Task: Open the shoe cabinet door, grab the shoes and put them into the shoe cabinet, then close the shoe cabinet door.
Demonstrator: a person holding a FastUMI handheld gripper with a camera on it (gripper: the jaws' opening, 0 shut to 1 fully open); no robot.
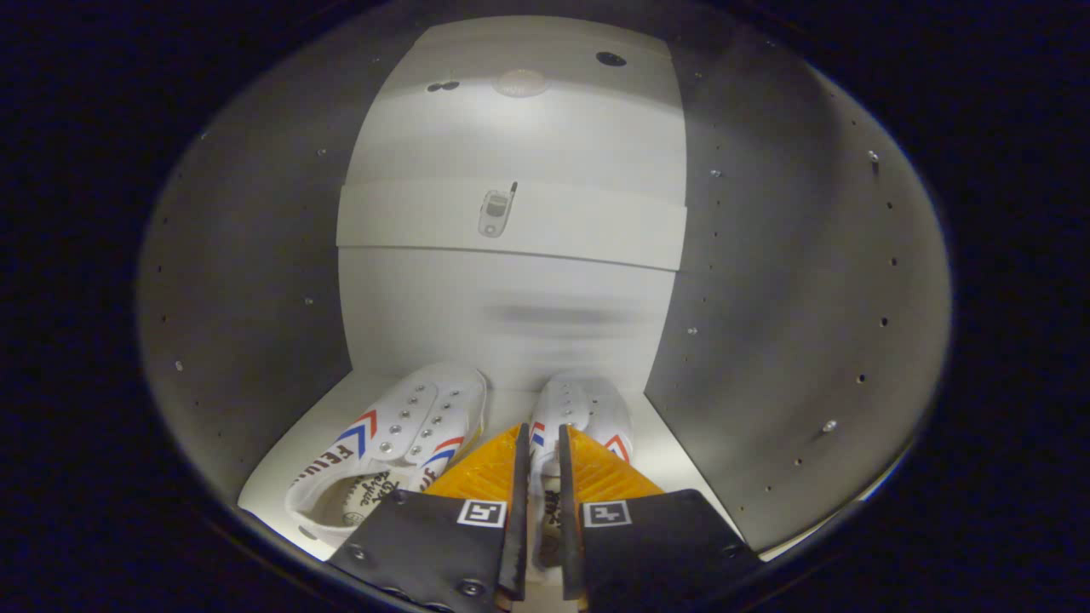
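Nearest, the gripper (540, 443): its two fingers stand close together, a narrow gap between them, pinching the side wall of the right shoe (588, 409) of the pair. Both fingers press on that wall, one inside the shoe's opening and one outside.

Right shoe: white canvas, red and blue chevron on its side, metal eyelets, no laces seen; toe pointing away from the fingers toward the back wall; sole on the cabinet floor (673, 460).

Left shoe (400, 443): same make, just beside the right one, toe angled toward it, resting on the same floor, clear of the fingers; its open mouth and printed insole face the camera.

Beyond the shoes: pale back panel (511, 306) of the shoe cabinet, crossed by a horizontal rail (579, 226) bearing a small metal fitting (495, 211).

Flanking: grey side walls (792, 298) dotted with rows of shelf-pin holes.
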